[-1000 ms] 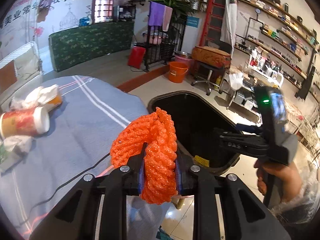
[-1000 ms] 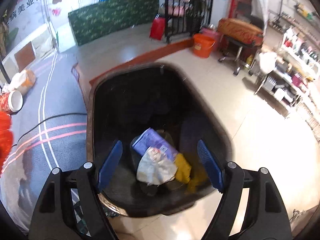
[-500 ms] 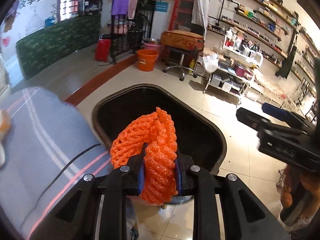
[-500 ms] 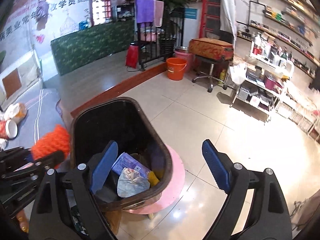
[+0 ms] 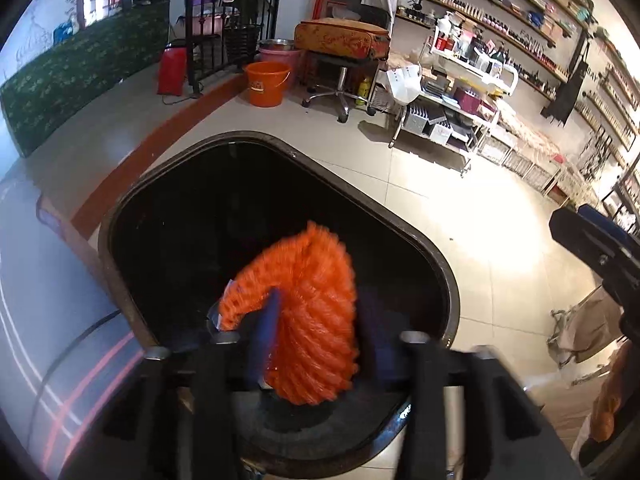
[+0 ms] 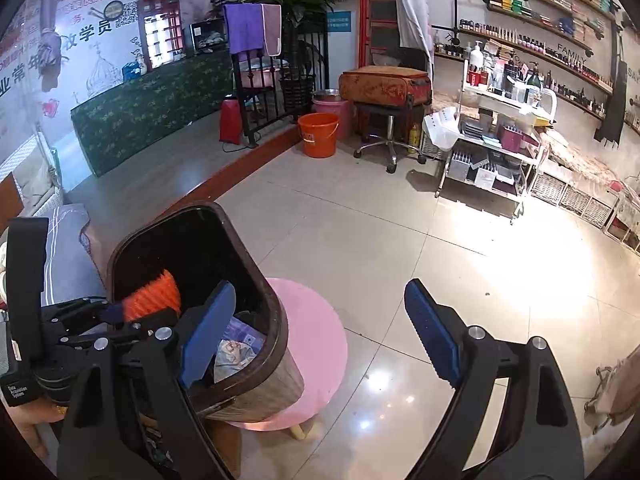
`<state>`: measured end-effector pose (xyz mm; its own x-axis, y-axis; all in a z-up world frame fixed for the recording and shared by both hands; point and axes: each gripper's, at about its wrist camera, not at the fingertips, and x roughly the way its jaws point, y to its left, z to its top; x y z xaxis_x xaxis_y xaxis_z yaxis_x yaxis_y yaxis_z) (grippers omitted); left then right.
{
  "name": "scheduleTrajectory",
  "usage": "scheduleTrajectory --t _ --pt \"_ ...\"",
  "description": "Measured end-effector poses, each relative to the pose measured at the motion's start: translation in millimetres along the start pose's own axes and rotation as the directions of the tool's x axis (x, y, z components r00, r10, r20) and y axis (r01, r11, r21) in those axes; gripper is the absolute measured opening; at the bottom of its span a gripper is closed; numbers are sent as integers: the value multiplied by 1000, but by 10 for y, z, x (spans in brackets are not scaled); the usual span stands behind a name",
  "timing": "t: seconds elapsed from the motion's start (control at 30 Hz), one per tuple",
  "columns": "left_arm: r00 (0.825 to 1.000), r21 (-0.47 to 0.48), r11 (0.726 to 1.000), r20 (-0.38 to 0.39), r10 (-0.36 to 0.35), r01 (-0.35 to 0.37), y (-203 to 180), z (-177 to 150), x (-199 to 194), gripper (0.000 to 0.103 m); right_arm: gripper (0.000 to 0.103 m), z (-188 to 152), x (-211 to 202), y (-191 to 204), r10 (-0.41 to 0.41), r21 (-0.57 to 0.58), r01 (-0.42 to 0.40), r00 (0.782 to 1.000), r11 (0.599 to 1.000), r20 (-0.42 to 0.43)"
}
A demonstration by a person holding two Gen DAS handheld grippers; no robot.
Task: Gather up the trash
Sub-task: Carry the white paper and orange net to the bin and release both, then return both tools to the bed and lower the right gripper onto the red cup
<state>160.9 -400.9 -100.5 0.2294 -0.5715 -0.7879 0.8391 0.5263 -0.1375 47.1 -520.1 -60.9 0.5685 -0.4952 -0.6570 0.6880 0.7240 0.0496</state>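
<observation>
Left gripper (image 5: pixel 316 336): over the mouth of the black bin (image 5: pixel 436 264); its jaws have just been opening, and the orange foam net (image 5: pixel 308 312) sits blurred between the parted pads, apparently no longer pinched.
Orange foam net: inside the bin's rim line, above the trash already lying at the bottom (image 6: pixel 236 352).
Step in hand: by my judgement, the drop; the net is being let go into the bin.
Next move: probably lift the left gripper clear of the rim and go back for more litter; if the net clings to a pad, a wider spread or a small shake may be needed.
Striped cloth surface (image 5: pixel 36 304): left of the bin, touching or just beside its wall; a dark cable crosses it.
Pink stool (image 6: pixel 316 344): under the bin, which overhangs it and may tip if bumped.
Right gripper (image 6: pixel 320 332): right of the bin, spread wide and holding nothing, its left pad at the bin's rim.
Orange bucket (image 6: pixel 319 135): well beyond the bin, out of the way.
</observation>
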Motion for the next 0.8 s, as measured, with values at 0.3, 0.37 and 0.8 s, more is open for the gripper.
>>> scheduleTrajectory --t 0.3,0.37,0.8 --pt "994 -36 997 91 -60 63 -45 -81 -211 98 89 122 -67 -119 -31 47 29 998 999 47" --pt "994 -32 998 97 -52 55 -66 -51 -232 98 89 146 -80 -122 -33 52 30 998 998 55" --pt "980 -30 994 168 107 -104 83 -352 -807 98 91 133 -104 289 66 -29 -65 997 997 27"
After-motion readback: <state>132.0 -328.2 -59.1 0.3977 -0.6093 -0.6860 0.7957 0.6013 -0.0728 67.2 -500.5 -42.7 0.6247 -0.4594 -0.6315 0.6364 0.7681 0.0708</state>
